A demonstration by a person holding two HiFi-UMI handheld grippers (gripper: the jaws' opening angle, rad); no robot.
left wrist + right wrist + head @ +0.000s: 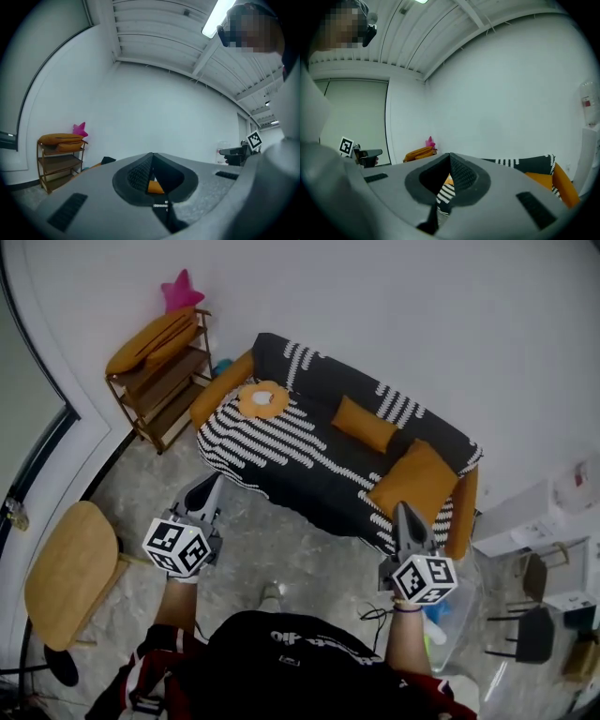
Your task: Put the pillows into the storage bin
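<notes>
Two orange pillows, a small one (366, 424) and a bigger one (412, 479), lie on a black-and-white striped sofa (300, 456), together with a round orange and white cushion (262, 399). More orange pillows (155, 338) rest on top of a wooden shelf (159, 390). My left gripper (208, 487) is shut and empty, held over the floor just before the sofa's left end. My right gripper (404, 514) is shut and empty too, near the sofa's right front corner. A clear plastic bin (461, 607) stands by my right arm.
A pink star (181, 292) tops the shelf. A round wooden table (70, 573) stands at the left. White furniture (525, 521) and black chairs (525, 634) crowd the right. Marble-look floor lies between me and the sofa.
</notes>
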